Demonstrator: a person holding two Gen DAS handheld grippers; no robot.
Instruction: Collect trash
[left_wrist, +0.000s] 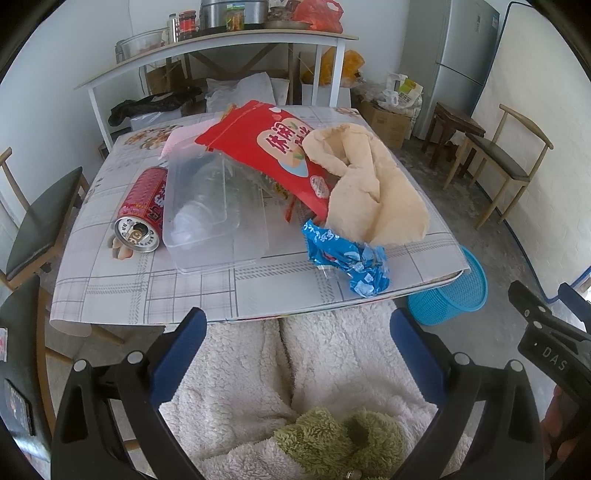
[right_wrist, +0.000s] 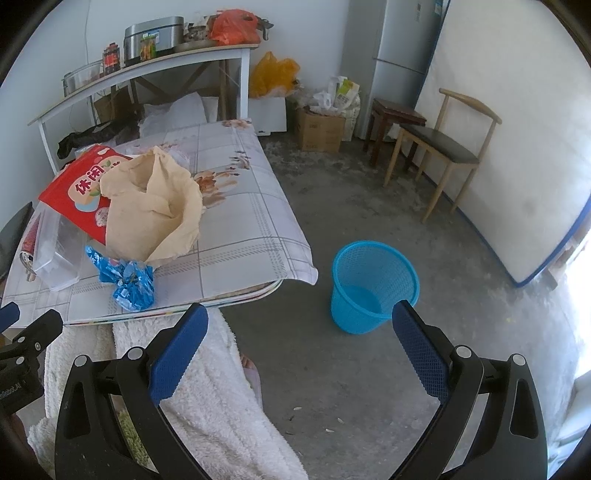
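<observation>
- Fleecy white fabric over the person's lap (left_wrist: 325, 369) fills the bottom of both wrist views, with a green plush patch (left_wrist: 332, 439) at 6 o'clock in the left view.
- Left tongs (left_wrist: 295, 345) hang over that lap with blue pads spread wide, pinching nothing; they sit short of the bench's near edge.
- Right tongs (right_wrist: 299, 332) are likewise spread and empty, aimed past the bench corner toward the floor.
- On the bench with the plaid-and-flower cover (left_wrist: 147, 291), all the trash lies in one heap, untouched as far as I can judge.
- Closest to the edge, at about 1 o'clock from the left tongs, sits a crumpled blue plastic wrapper (left_wrist: 347, 262).
- Behind it rises a crumpled beige paper bag (left_wrist: 373, 184), leaning on a large red snack pouch with printed characters (left_wrist: 273, 151).
- At 11 o'clock lies a clear plastic box (left_wrist: 214, 210), and just beside it a red drink can on its side (left_wrist: 142, 210), open end toward the camera.
- A blue mesh plastic wastebasket (right_wrist: 373, 286) stands on the concrete floor off the bench corner, at 12 to 1 o'clock from the right tongs; it looks empty inside.
- Judgement: collection has not begun, with five pieces left to move. The blue wrapper seems the easiest first pick.
</observation>
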